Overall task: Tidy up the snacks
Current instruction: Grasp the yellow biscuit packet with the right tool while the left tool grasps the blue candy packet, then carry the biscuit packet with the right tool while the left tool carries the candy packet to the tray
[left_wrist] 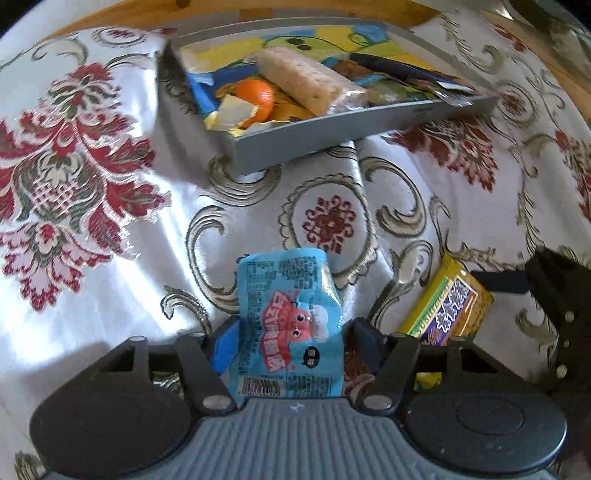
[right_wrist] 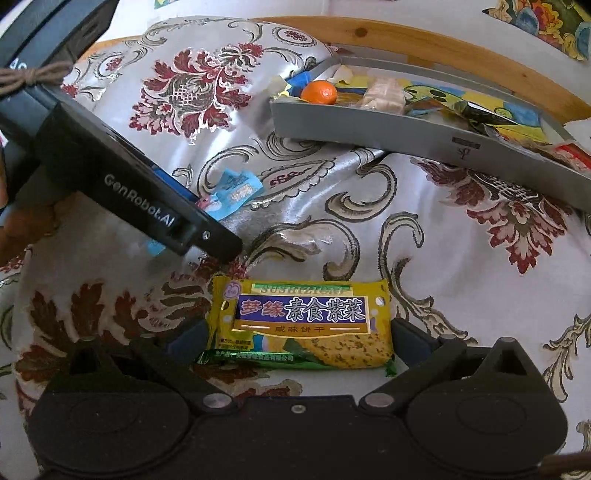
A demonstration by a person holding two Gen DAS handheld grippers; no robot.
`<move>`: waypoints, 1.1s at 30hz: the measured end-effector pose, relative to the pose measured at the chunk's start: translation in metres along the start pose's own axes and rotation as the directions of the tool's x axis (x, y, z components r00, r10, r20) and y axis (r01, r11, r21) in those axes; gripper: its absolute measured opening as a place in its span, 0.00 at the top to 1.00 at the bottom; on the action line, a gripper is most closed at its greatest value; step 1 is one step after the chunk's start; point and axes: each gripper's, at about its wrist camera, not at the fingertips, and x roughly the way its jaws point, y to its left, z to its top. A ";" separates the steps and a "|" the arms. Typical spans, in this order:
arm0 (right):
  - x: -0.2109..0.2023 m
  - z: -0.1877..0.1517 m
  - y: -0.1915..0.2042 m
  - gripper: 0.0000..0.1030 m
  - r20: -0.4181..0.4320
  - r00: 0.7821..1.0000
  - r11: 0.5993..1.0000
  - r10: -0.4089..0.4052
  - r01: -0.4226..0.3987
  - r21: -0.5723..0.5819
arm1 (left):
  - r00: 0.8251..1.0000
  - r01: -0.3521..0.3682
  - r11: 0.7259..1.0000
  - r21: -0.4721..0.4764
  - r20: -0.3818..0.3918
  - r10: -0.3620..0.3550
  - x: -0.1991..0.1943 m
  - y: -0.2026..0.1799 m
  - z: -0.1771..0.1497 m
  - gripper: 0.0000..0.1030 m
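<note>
The left gripper [left_wrist: 284, 332] clamped a light-blue plastic snack packet printed with a red cartoon figure [left_wrist: 290, 325], its blue-padded fingers [left_wrist: 225, 343] pressing the wrapper from both sides above a shiny white tablecloth patterned with red flowers and grey-gold scrolls [left_wrist: 110, 206]. To its right, the right gripper [right_wrist: 295, 332] stood with its jaws spread on either side of a yellow rectangular foil biscuit packet with a purple label [right_wrist: 301, 323], which lay flat on the cloth; whether the fingers touched the packet could not be told. In the right wrist view the left gripper appeared at left, with the blue packet held at its tip. Farther off, towards the far right of the cloth, sat a shallow grey rectangular tray [left_wrist: 332, 133] lined with a blue-and-yellow cartoon print. Inside it lay a round orange tangerine [left_wrist: 255, 96] at the near-left end, touching a pale log-shaped snack sealed in clear wrap [left_wrist: 314, 83], with crumpled wrappers around them. A light wooden edge [right_wrist: 406, 33] ran behind the tray.
</note>
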 end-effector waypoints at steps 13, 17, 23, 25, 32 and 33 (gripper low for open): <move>-0.008 -0.007 0.005 0.13 0.033 0.999 1.000 0.020 -0.020 -0.019 | 0.999 -0.013 0.995 -0.096 0.030 0.016 -0.014 -0.002 -0.013 0.49; -0.011 -0.009 0.005 0.15 0.047 0.998 0.999 0.031 -0.029 -0.026 | 0.998 -0.026 0.995 -0.094 0.050 0.031 -0.021 -0.010 -0.020 0.54; -0.020 -0.014 0.005 0.15 0.078 0.997 0.999 0.029 -0.027 -0.026 | 0.992 -0.067 0.996 -0.064 0.104 0.073 -0.033 -0.020 -0.027 0.66; -0.024 -0.015 0.006 0.15 0.091 0.996 0.999 0.021 -0.018 -0.037 | 0.990 -0.081 0.995 -0.067 0.112 0.088 -0.035 -0.019 -0.028 0.69; -0.042 -0.013 0.004 0.15 0.167 0.986 0.998 0.012 -0.002 -0.061 | 0.982 -0.102 0.990 -0.101 0.148 0.116 -0.048 -0.014 -0.026 0.83; -0.043 -0.012 0.004 0.15 0.173 0.985 0.998 0.015 -0.004 -0.061 | 0.981 -0.111 0.988 -0.103 0.149 0.126 -0.049 -0.013 -0.025 0.85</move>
